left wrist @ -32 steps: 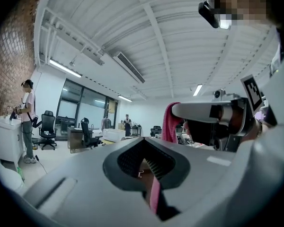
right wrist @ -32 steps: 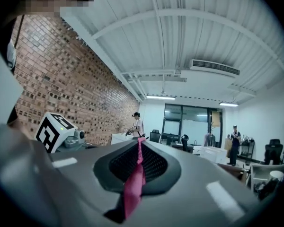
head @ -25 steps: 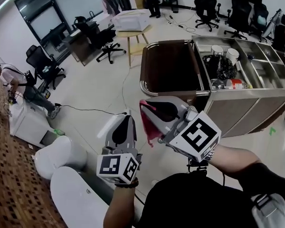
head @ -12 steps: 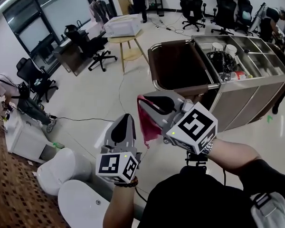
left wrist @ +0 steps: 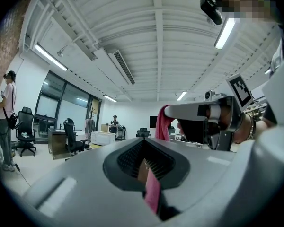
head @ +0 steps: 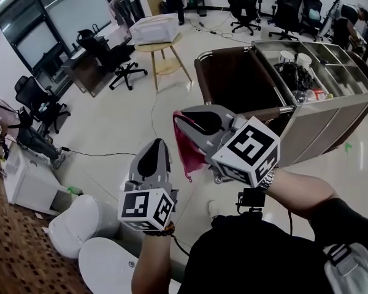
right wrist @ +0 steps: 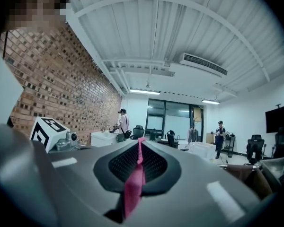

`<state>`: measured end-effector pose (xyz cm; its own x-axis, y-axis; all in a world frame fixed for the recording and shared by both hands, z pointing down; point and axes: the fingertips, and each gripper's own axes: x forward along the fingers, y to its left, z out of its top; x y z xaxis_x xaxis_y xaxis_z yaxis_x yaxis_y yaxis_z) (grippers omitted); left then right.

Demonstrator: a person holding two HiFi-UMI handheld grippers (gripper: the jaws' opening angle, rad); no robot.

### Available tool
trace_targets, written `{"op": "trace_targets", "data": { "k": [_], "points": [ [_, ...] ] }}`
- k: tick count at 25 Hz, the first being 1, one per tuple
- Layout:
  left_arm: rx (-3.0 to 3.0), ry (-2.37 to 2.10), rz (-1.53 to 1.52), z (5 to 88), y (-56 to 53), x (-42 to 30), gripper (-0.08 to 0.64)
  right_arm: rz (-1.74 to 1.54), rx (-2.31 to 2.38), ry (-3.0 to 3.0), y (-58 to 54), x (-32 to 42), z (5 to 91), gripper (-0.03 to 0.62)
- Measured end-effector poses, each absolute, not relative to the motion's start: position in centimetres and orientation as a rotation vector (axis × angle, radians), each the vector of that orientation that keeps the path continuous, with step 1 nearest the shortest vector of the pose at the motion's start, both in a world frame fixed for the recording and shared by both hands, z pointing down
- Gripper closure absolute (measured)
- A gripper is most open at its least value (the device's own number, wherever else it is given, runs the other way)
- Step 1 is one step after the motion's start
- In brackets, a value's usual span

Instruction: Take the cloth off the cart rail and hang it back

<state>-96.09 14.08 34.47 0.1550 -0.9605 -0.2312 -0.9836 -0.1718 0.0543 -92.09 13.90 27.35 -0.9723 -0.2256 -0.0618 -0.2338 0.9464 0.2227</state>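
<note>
The cloth (head: 187, 147) now hangs farther from the cart rail (head: 198, 78) than a second ago, well clear of it. Your right gripper (head: 183, 119) is clamped on it in the air. Your left gripper (head: 154, 144) is also closed, with a pink strip pinched between its jaws. Removal looks done, and rehanging remains.

Cloth (head: 187, 149): pink-red, crumpled, hanging in mid-air. A strip is pinched in the right gripper (head: 180, 117) and in the left gripper (head: 157, 143). It hangs apart from the chrome cart rail (head: 197, 81).
</note>
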Motion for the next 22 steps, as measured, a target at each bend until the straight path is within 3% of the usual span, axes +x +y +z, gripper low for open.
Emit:
{"op": "trace_targets", "data": {
  "k": [14,22],
  "points": [
    [-2.379,1.855,0.343,33.7,2.0,-102.9,0.557,0.281,-0.428,3.054,2.7,-99.1,26.6,0.588],
    [-2.442,1.791,0.357,32.4,-4.6,-103.3,0.557,0.251,-0.472,3.072,-3.1,-100.3,24.4,0.588]
  ]
}}
